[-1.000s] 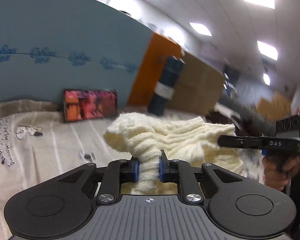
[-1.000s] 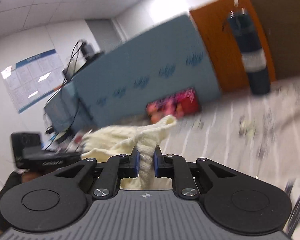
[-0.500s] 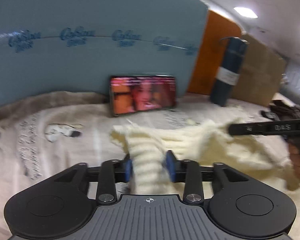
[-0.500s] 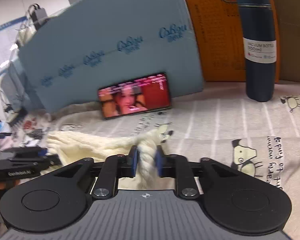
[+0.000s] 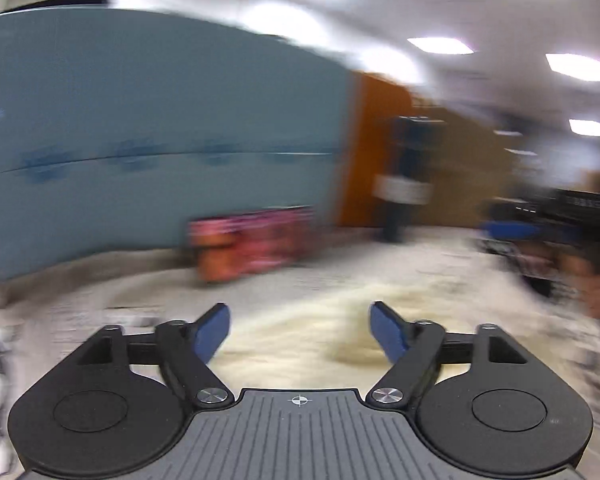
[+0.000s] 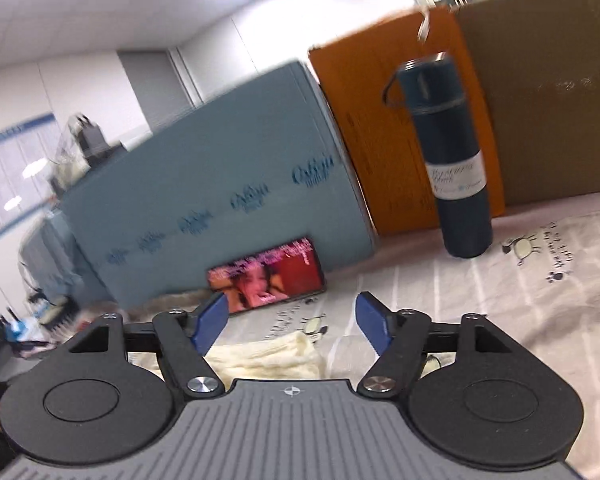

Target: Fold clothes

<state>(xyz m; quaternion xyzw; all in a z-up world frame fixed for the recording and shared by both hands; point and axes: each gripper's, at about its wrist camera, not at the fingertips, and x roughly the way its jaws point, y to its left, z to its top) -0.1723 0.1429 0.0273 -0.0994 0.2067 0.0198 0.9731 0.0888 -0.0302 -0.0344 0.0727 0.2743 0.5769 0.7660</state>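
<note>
The cream knit garment (image 6: 266,354) lies flat on the printed bedsheet (image 6: 500,304), just ahead of and below the right gripper (image 6: 291,322), whose blue pads (image 6: 210,322) stand wide apart with nothing between them. In the left wrist view, badly smeared by motion, the same cream knit (image 5: 300,340) spreads under and beyond the left gripper (image 5: 300,332), whose fingers are likewise spread and empty. Both tools sit above the cloth rather than on it, which suggests the garment is laid down and the hands are free to take a new hold for the next fold. Farther ahead of the right gripper a phone (image 6: 266,276) with a lit screen leans against a blue foam board (image 6: 220,168), and a dark blue vacuum bottle (image 6: 452,160) stands upright ahead to the right before an orange panel (image 6: 372,128), all well apart from the knit.
</note>
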